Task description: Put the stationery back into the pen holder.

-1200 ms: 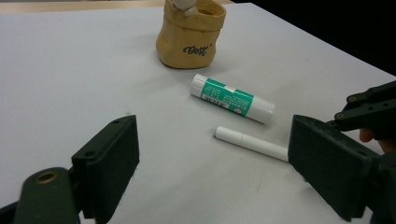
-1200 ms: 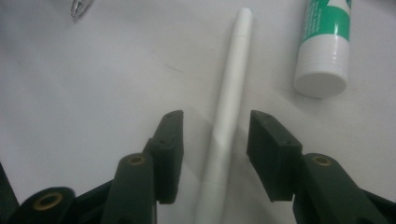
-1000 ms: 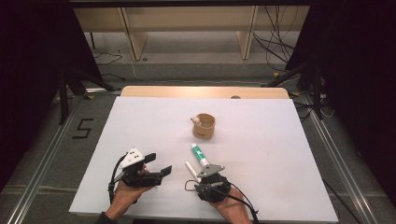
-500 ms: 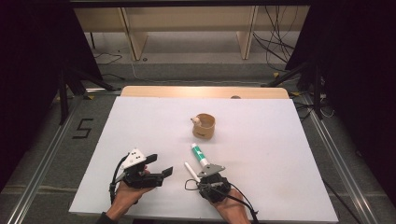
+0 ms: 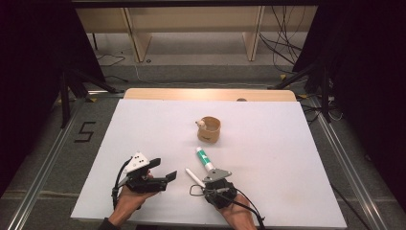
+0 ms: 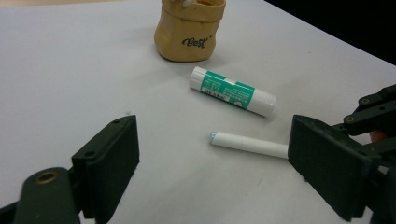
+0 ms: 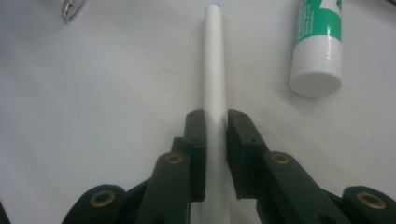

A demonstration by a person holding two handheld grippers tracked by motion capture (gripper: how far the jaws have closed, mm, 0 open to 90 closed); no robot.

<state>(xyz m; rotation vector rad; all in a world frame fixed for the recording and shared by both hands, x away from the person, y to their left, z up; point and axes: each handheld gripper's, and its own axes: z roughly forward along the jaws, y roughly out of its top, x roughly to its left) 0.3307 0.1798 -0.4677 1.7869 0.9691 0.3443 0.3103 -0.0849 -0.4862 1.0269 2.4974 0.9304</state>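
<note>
Little has moved since the earlier high-view frames: our left gripper (image 5: 165, 173) sits a touch further toward the centre of the frame, and our right gripper (image 5: 207, 178) holds almost the same spot at the lower middle, while the pen, glue stick and cup lie where they lay.

We judge the work to be at its opening step. Our right gripper (image 7: 215, 122) has its jaws clamped together on the white pen (image 7: 215, 79), gripping it near its lower end; in that view the pen runs straight up the middle of the frame and looks to be resting on the white table (image 7: 93, 93), though we cannot tell for sure that it is not just lifted. The pick-up grip looks made; the lift and whatever follows are left to do.

Our left gripper (image 6: 215, 154) has its jaws wide apart and holds nothing, with the pen (image 6: 250, 143) lying between them farther off. The green and white glue stick (image 6: 232, 90) lies just beyond the pen, apart from it, and the tan cup (image 6: 189, 30) stands upright at the upper middle of the frame.
</note>
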